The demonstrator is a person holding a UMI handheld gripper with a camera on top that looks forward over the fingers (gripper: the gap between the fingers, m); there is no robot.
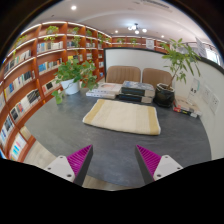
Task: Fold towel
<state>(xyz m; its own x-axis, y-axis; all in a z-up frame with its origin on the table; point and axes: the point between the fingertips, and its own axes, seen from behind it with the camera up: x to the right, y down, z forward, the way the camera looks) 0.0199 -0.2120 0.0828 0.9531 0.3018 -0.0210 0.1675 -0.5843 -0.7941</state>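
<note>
Bookshelves [40, 60] line the library room behind a wide grey worktop [60, 125] where the towel waits.

Orange shelving full of books curves round the far wall, and two tan chair backs [140, 76] stand at the worktop's far edge. On the grey surface the cream towel [122, 116] lies flat and spread out, well ahead of my tool [114, 160] and touched by neither finger. Behind the towel sits a stack of books [122, 92], with a leafy plant in a white pot [72, 78] to one side and a taller plant in a dark pot [170, 80] to the other. My tool hangs released, its magenta pads [80, 158] spread wide apart with nothing between them.
</note>
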